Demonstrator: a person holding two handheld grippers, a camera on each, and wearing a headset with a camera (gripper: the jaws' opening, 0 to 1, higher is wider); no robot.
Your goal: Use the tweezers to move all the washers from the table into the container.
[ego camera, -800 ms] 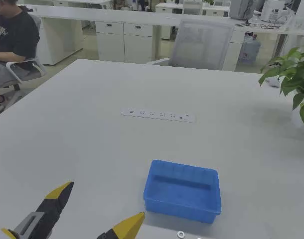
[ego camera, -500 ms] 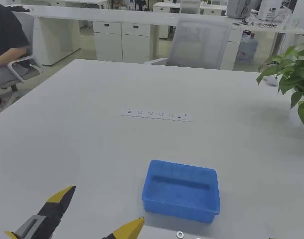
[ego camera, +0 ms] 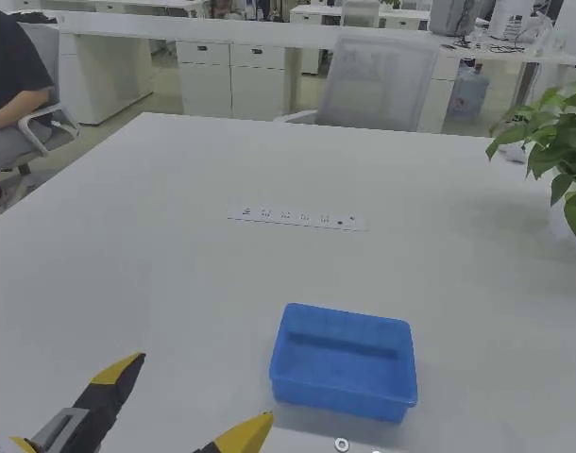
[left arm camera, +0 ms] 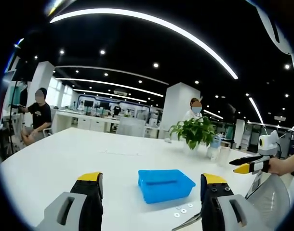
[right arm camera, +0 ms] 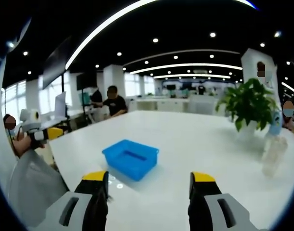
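Cut off by the bottom edge of the head view, just in front of the blue container (ego camera: 340, 394): one washer (ego camera: 342, 444), a small metal ring, barely readable. Better seen from the left gripper view: a loose cluster of washers (left arm camera: 184, 209), flat on the surface (left arm camera: 50, 163) close to the front wall of the blue container (left arm camera: 161, 190). Just past that cluster, farther from the container: the tweezers (left arm camera: 188, 222), slim and grey, one end hidden behind a jaw. In the right gripper view, faint pale specks near the corner of the blue container (right arm camera: 132, 171), too small to call with certainty. Container floor partly masked by its own front wall.

Wide open and holding nothing, the left hand-held gripper (left arm camera: 152, 178), aimed at the container from short of it; in the head view the same left hand-held gripper (ego camera: 195, 392) left of the container, body cropped away. Likewise spread and holding nothing, the right hand-held gripper (right arm camera: 149, 176), facing the container from the opposite side. Black jaws, yellow tips on both.

Container: shallow, rectangular, blue plastic, rounded corners, raised rim. Surface: smooth matte white. Beyond the container, a flat white power strip (ego camera: 297, 218); beyond and to its right, a leafy green plant (ego camera: 552, 142).
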